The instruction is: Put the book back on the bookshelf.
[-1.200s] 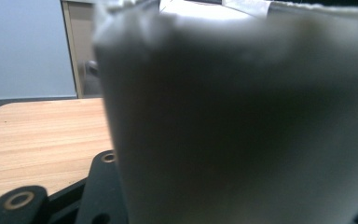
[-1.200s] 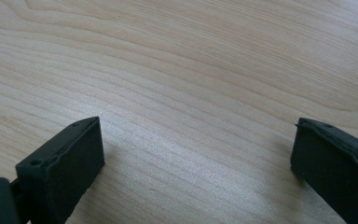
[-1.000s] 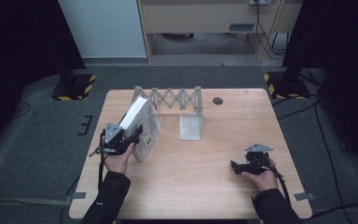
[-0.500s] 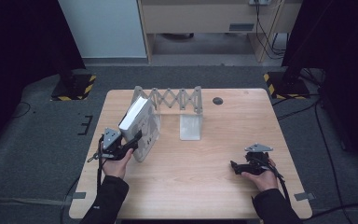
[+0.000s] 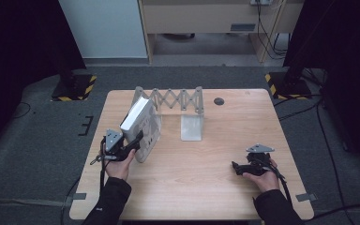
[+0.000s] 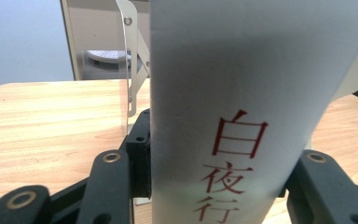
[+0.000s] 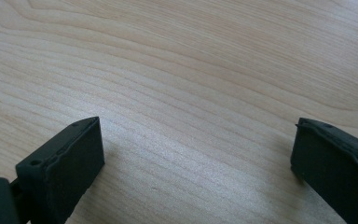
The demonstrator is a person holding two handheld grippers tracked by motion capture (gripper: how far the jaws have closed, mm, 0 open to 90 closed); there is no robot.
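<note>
Left gripper view has the white book (image 6: 242,107) clamped spine-on between the left gripper (image 6: 214,172) jaws, while the right gripper (image 7: 196,154) gapes wide over bare table (image 7: 191,70).

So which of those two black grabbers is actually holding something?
The left gripper: its jaws clamp the spine of the white book. The right gripper rests open on the table, nothing between its jaws.

Book's (image 6: 242,93) red lettering cut off at the bottom edge.
</note>
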